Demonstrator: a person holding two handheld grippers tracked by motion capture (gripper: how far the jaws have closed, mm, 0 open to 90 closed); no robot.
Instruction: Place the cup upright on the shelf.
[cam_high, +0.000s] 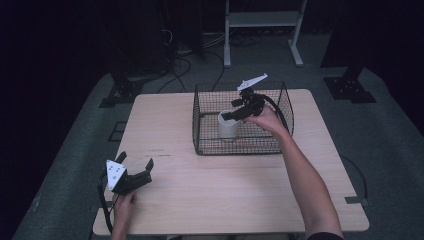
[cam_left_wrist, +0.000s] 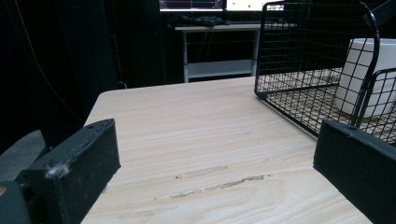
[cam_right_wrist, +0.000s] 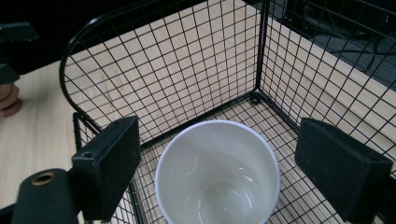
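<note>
Toward the far right of the wooden table (cam_high: 210, 200) stands a black wire basket (cam_high: 205, 107), open at the top, and inside it, at its left half, a white cup (cam_high: 228, 125) sits upright on the mesh floor with its mouth up and nothing in it. Right gripper (cam_high: 239, 113): held over the basket from the right by the person's right hand (cam_high: 267, 119), angled down toward the cup; in the right gripper view its two black jaws stand wide apart, one on either side of the cup's rim (cam_right_wrist: 217, 125) and clear of it, gripping nothing. Judged purpose of that pose: the jaws straddle the cup from above because the basket walls bar any approach from the side, so the open top is the only way in; whether the cup is about to be taken or has just been let go cannot be told. Left gripper (cam_high: 135, 166): resting low at the near left corner of the table, held by the left hand (cam_high: 123, 205), well apart from the basket; its jaws are wide open and empty, pointing across bare tabletop toward the basket's near corner (cam_left_wrist: 261, 91), seemingly parked out of the way. Obstructions: the wire walls close around the cup, and the left wall is near it, leaving little room for the jaw on that side. Surroundings: grey floor (cam_high: 70, 150), loose cables (cam_high: 180, 65), and a white frame stand (cam_high: 262, 20) beyond the far edge, none touching the work.
</note>
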